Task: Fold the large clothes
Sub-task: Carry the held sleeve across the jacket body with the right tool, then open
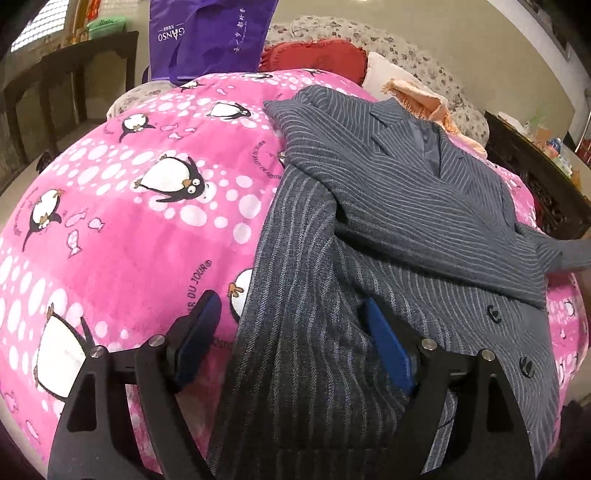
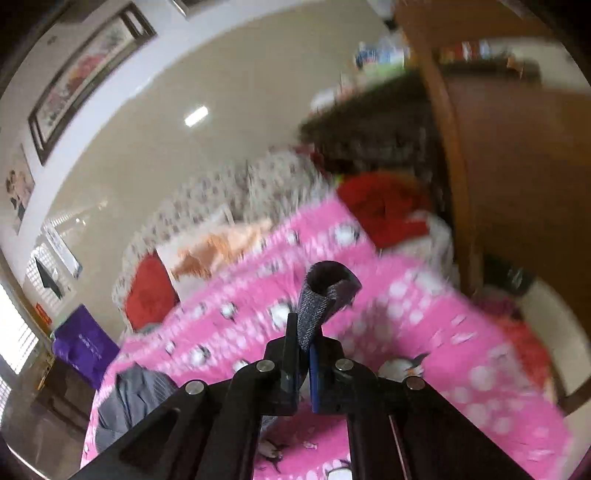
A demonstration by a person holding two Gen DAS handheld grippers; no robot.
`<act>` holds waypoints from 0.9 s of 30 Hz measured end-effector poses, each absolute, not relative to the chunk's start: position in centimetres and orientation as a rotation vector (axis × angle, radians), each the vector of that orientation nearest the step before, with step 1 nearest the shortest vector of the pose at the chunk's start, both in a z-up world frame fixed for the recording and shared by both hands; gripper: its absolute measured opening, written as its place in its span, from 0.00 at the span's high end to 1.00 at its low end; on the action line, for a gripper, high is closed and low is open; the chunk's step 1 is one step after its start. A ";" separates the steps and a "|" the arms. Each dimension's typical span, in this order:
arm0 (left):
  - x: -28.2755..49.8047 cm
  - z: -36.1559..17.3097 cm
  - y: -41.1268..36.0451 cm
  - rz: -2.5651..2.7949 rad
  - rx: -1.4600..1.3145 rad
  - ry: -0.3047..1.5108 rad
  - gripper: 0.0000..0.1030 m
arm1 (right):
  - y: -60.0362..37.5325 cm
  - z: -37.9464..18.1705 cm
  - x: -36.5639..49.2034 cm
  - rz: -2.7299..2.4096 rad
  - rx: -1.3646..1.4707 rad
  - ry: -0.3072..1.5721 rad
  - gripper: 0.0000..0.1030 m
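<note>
A grey striped jacket (image 1: 399, 236) lies on a pink penguin blanket (image 1: 122, 206), filling the left wrist view from its centre out to 3 and 5 o'clock. One sleeve is folded across the chest, and two dark buttons (image 1: 493, 314) show toward 4 o'clock. The left gripper (image 1: 291, 325) is spread wide: one blue pad (image 1: 199, 332) sits over the blanket at 7 o'clock, the other (image 1: 388, 343) over the jacket cloth at 5 o'clock, with a strip of jacket running between them; whether either pad touches the cloth cannot be told.

In the blurred right wrist view, the right gripper (image 2: 304, 339) is clamped on a sleeve end (image 2: 325, 295), whose round cuff opening stands just above the closed fingers near the centre. The rest of the jacket (image 2: 136, 402) bunches at 8 o'clock on the blanket (image 2: 424, 332).

A purple bag (image 1: 207, 33) stands at 12 o'clock in the left view, and a red cushion (image 1: 314, 59) lies just to its right, beyond the blanket
</note>
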State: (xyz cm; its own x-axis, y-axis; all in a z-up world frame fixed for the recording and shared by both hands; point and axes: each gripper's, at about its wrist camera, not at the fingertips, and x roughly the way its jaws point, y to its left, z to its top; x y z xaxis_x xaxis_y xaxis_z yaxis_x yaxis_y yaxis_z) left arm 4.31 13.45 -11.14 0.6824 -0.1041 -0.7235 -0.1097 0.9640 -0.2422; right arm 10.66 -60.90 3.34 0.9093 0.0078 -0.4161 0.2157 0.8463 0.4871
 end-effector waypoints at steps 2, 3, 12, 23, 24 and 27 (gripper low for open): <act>4.2 -11.1 13.7 -0.005 -0.293 0.817 0.21 | -60.5 5.4 8.6 -0.118 0.546 0.380 0.97; 4.1 -11.0 13.8 -0.009 -0.302 0.815 0.21 | -60.0 6.2 7.9 -0.125 0.538 0.371 0.97; 3.4 -8.3 16.6 0.099 -0.387 0.808 0.21 | -46.2 6.5 12.1 0.097 0.474 0.466 0.97; 1.5 -6.4 21.1 0.340 -0.241 0.807 0.21 | -14.7 -1.0 22.5 0.594 0.365 0.672 0.97; 1.1 -6.5 21.8 0.362 -0.246 0.812 0.21 | -11.7 -2.0 22.5 0.633 0.321 0.690 0.97; 0.4 -6.9 23.3 0.421 -0.244 0.830 0.21 | -6.1 -5.7 22.2 0.702 0.197 0.775 0.97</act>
State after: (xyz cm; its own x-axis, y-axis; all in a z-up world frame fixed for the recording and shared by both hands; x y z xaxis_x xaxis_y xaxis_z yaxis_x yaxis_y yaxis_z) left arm 0.39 23.31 -6.85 0.5994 0.2650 -0.7553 -0.4521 0.8908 -0.0462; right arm 22.17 -6.15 -5.69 0.5024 0.6466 -0.5740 -0.5076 0.7580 0.4096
